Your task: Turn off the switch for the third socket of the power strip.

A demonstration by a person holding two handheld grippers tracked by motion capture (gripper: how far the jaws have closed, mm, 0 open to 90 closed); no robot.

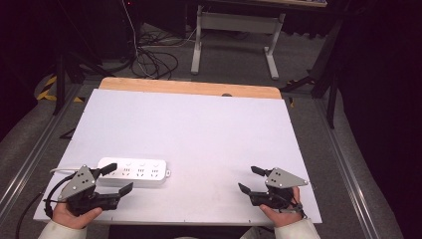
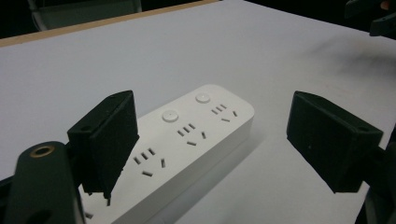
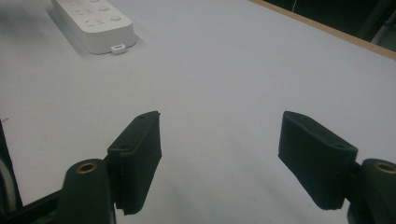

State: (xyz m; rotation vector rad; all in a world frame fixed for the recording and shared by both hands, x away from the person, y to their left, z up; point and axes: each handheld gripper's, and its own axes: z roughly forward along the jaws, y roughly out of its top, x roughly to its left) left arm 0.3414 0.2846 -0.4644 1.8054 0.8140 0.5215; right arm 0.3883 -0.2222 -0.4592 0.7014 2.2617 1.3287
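Note:
A white power strip (image 1: 133, 172) with three socket groups lies near the front left of the white table (image 1: 199, 119). My left gripper (image 1: 119, 178) is open at the strip's left end, one jaw over the strip and the other in front of it. In the left gripper view the power strip (image 2: 196, 140) runs away between the spread jaws of my left gripper (image 2: 212, 105), nothing gripped. My right gripper (image 1: 248, 179) is open near the front right, over bare table. The right gripper view shows my right gripper (image 3: 222, 123) with the power strip (image 3: 95, 21) far off.
A white cable (image 1: 59, 171) leaves the strip's left end. The table's far edge is a wooden strip (image 1: 189, 88). Beyond it stand a desk frame (image 1: 234, 30) and loose floor cables (image 1: 154, 59). Metal rails (image 1: 30, 159) run along both sides.

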